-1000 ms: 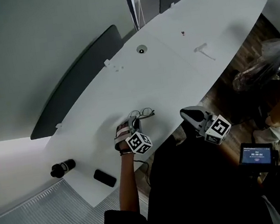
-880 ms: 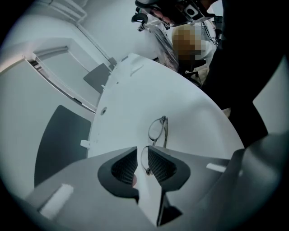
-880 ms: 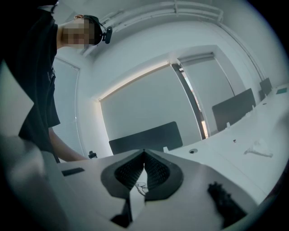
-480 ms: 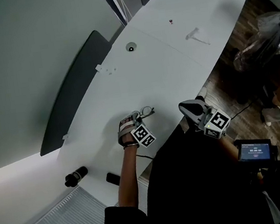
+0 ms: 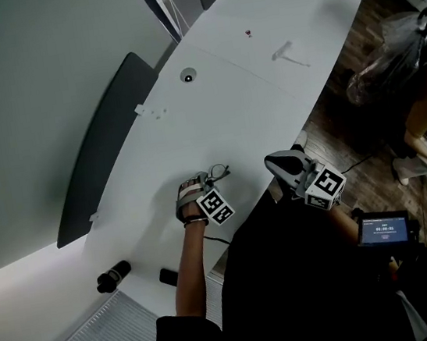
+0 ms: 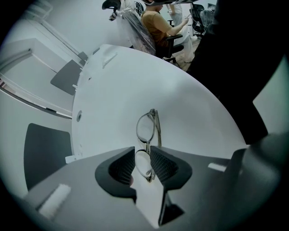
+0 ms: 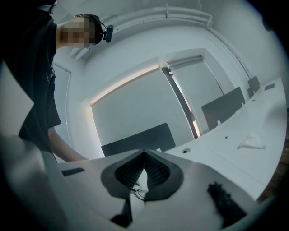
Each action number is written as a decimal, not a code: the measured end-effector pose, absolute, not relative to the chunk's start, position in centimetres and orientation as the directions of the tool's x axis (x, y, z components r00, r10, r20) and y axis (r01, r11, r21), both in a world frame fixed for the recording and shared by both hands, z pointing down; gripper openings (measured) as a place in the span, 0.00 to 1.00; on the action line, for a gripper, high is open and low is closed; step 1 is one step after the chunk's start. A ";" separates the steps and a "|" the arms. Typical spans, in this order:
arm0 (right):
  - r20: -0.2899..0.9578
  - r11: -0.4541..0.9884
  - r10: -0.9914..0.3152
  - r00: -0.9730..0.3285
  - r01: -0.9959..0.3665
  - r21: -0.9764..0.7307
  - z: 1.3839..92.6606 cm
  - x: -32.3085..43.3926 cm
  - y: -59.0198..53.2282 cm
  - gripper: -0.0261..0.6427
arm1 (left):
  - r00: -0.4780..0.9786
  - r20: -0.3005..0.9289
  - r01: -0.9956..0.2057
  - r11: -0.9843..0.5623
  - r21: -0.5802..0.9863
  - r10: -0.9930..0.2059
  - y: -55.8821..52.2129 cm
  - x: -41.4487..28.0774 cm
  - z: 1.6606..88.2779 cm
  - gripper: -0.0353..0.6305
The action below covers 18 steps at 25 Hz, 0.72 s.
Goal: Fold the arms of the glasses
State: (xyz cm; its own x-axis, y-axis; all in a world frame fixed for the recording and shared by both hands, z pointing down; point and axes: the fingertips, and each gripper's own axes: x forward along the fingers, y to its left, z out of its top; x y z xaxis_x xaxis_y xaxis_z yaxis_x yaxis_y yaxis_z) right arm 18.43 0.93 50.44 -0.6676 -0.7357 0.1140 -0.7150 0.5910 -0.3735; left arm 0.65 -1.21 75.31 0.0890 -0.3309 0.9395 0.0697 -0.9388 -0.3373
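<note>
The glasses (image 6: 145, 128) lie on the white table (image 6: 189, 99) with one lens between the left gripper's (image 6: 142, 159) closing jaws, not squeezed yet and likely to steady them, while the right gripper (image 7: 144, 158) waits nearby, clamped tight on nothing.

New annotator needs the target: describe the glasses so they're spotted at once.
Start at the long white table and follow its near edge to the left gripper, whose jaws are closing with one lens between them. There sit the glasses: a thin frame with round lenses, unlike the black bottle and dark slab at the table's end.
</note>
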 end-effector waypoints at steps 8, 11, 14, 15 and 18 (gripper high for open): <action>0.145 0.594 -0.722 -0.676 -0.714 -0.372 50.9 18.0 1.1 0.05 | 0.070 0.956 0.104 -0.951 -0.291 -0.285 -0.7 0.8 76.9 0.20; 0.163 0.595 -0.718 -0.677 -0.718 -0.362 51.1 18.1 1.2 0.05 | 0.062 0.948 0.110 -0.942 -0.317 -0.312 -1.2 0.8 77.2 0.13; 0.155 0.598 -0.716 -0.681 -0.713 -0.367 51.0 18.2 1.0 0.05 | 0.058 0.936 0.089 -0.932 -0.351 -0.347 -2.0 0.9 76.6 0.10; 0.143 0.600 -0.717 -0.682 -0.708 -0.372 50.7 18.0 0.9 0.05 | 0.055 0.932 0.078 -0.929 -0.361 -0.358 -2.2 0.7 76.2 0.09; 0.133 0.613 -0.705 -0.696 -0.693 -0.380 50.3 17.1 0.9 0.05 | 0.054 0.930 -0.038 -0.931 -0.363 -0.364 -2.6 -0.2 74.7 0.09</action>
